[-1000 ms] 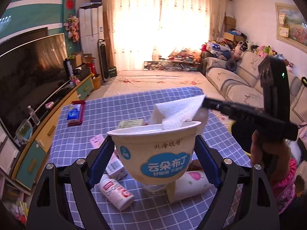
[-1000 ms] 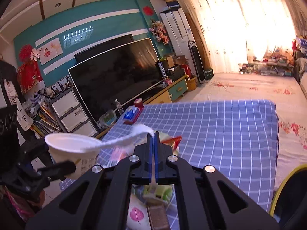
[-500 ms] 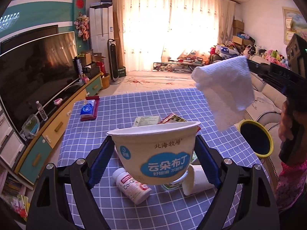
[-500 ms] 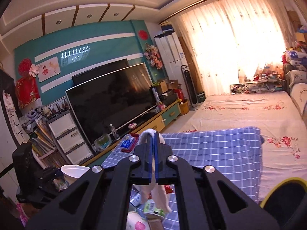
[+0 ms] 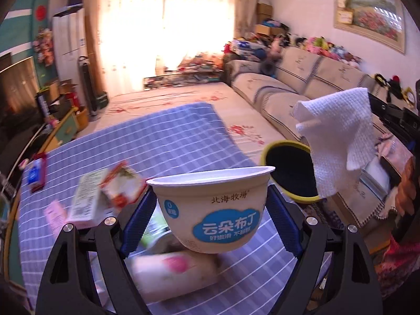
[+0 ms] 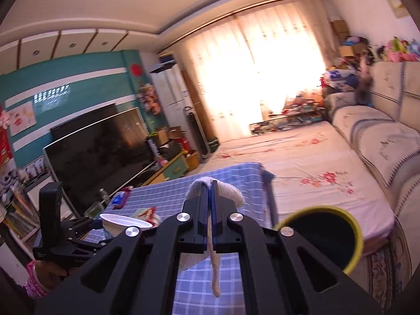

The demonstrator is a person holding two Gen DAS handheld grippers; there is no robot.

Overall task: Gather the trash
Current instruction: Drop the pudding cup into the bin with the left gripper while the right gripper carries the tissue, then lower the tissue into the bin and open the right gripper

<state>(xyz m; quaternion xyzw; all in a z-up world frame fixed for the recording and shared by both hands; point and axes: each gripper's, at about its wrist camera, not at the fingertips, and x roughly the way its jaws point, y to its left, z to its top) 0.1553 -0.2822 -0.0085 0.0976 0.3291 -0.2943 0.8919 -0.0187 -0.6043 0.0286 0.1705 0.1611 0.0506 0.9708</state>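
White waffle-textured paper napkin [image 5: 338,141], clenched in right gripper [image 6: 210,197] fingers, now near yellow-rimmed black bin [image 5: 291,173]; left gripper [image 5: 210,210] fingers grasp white pudding cup [image 5: 212,204]; drop pending.

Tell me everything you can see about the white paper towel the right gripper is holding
The paper towel is white, with a fine waffle-like embossed texture, and looks soft and crumpled. The right gripper is shut on it: one bunched end pokes up past the fingertips, and a thin strip hangs below the jaws. In the left wrist view the sheet droops in loose folds in the air, in front of the yellow-rimmed bin beside the table. Nothing else touches it.
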